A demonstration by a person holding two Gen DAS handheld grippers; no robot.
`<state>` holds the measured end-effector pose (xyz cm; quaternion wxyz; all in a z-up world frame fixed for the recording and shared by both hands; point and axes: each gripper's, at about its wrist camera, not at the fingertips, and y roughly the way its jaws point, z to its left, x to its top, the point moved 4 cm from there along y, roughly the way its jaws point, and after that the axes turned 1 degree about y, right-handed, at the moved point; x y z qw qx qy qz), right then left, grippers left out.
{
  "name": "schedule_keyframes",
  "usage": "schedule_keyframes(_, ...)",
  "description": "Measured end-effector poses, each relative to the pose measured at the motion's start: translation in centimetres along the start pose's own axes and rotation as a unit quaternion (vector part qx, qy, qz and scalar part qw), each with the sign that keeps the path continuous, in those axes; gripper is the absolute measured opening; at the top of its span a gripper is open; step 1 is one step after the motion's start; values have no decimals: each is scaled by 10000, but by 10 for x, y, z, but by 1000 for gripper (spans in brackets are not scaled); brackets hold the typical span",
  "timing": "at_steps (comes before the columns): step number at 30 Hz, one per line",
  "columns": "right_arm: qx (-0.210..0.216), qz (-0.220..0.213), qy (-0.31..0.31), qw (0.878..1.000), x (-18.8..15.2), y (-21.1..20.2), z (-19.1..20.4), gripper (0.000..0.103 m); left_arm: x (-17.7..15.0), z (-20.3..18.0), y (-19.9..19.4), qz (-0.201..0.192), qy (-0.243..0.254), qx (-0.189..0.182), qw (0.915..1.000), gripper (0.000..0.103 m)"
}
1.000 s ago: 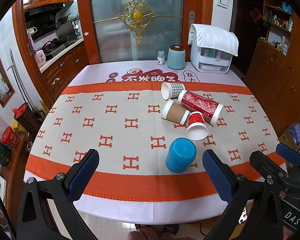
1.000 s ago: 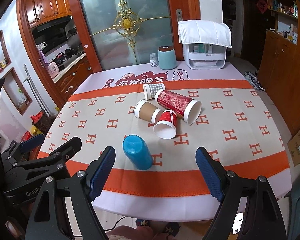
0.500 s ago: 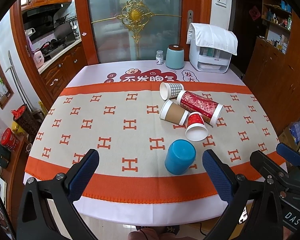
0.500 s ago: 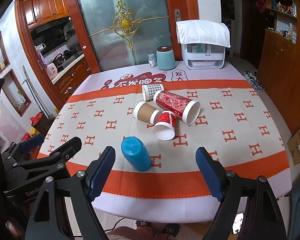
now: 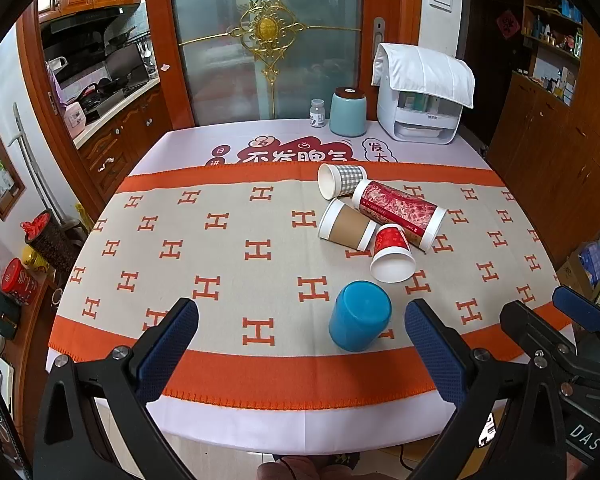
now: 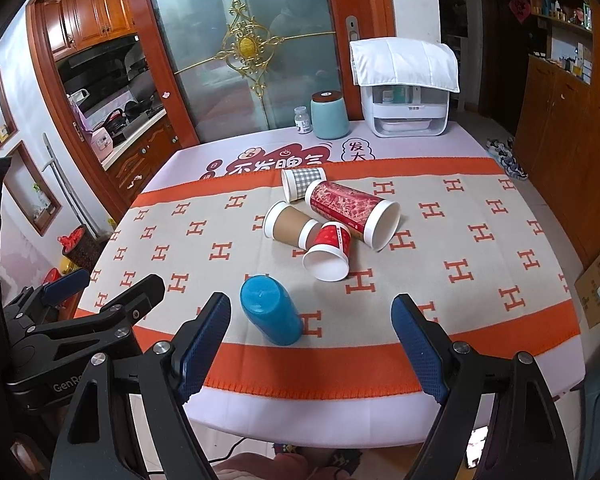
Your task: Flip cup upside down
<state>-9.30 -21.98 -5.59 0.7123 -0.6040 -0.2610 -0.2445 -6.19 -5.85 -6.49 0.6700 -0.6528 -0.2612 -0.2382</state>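
A blue cup (image 5: 360, 315) (image 6: 270, 309) stands upside down near the table's front edge. Behind it lie several paper cups on their sides: a small red one (image 5: 392, 253) (image 6: 329, 250), a brown one (image 5: 346, 229) (image 6: 290, 229), a tall red patterned one (image 5: 400, 213) (image 6: 352, 209) and a checked one (image 5: 341, 180) (image 6: 302, 183). My left gripper (image 5: 302, 342) is open and empty, in front of the table edge. My right gripper (image 6: 311, 338) is open and empty, to the right of the left one, which shows at its left (image 6: 80, 312).
The table (image 5: 204, 252) has an orange and beige H-pattern cloth. At its far edge stand a teal canister (image 5: 348, 112), a small white jar (image 5: 317, 113) and a white appliance under a cloth (image 5: 420, 96). Wooden cabinets (image 5: 552, 152) stand to the right.
Both views have crept slightly nearer to the table. The cups have not moved and both grippers stay open.
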Motion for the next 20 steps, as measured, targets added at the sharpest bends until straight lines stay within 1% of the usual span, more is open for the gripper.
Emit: schedule_keyframes(20,18,52,29,10000,-1,2,1,84,1,0,8,50,11,-4,10000,102)
